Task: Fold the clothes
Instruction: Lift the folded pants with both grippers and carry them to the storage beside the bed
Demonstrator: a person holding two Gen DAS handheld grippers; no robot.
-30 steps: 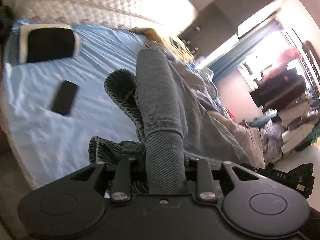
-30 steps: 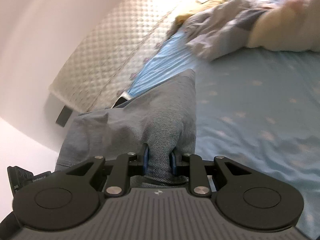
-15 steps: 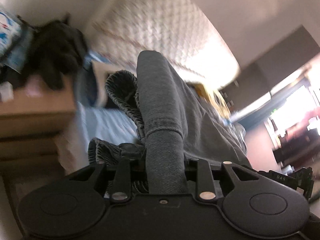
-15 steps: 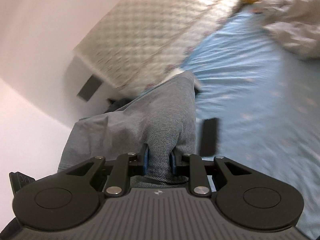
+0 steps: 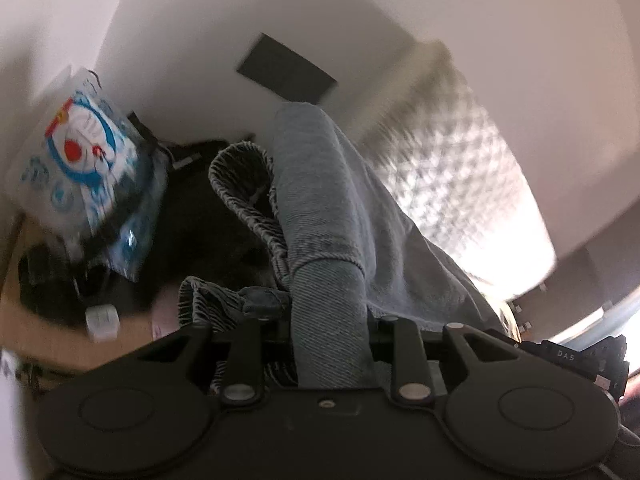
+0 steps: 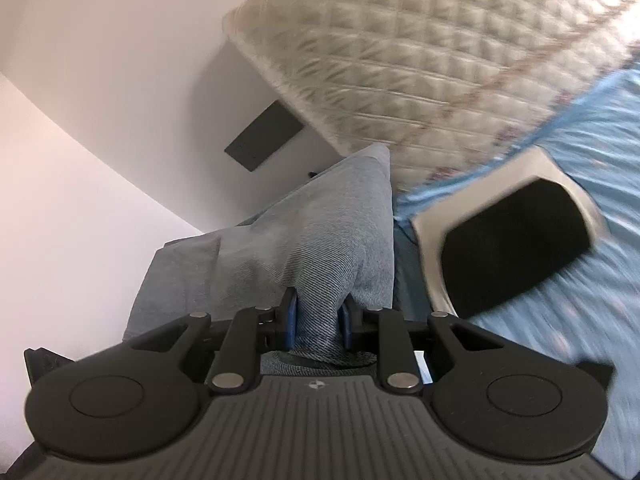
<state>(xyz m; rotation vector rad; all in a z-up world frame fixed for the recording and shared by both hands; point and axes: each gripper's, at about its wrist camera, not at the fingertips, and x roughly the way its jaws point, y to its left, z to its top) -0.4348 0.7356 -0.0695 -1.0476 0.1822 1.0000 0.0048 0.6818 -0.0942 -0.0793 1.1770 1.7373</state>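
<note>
Grey denim garment (image 5: 332, 208) hangs stretched between your 2 tools, lifted above bed (image 6: 592, 288). Left tool (image 5: 330, 320) pinches thick hem fold. Right tool (image 6: 318, 316) pinches bunched corner. Quilted headboard (image 6: 400, 52) behind; black pad (image 6: 516, 236) on sheet.

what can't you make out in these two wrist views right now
- Left wrist: the denim garment covers the left gripper fingertips; what kind of garment is unclear.
- Left wrist: the dark clutter on the wooden cabinet is shadowed and blurred.
- Right wrist: the blue sheet is motion-smeared.
- Right wrist: the right gripper body cuts off the garment's lower part.
</note>
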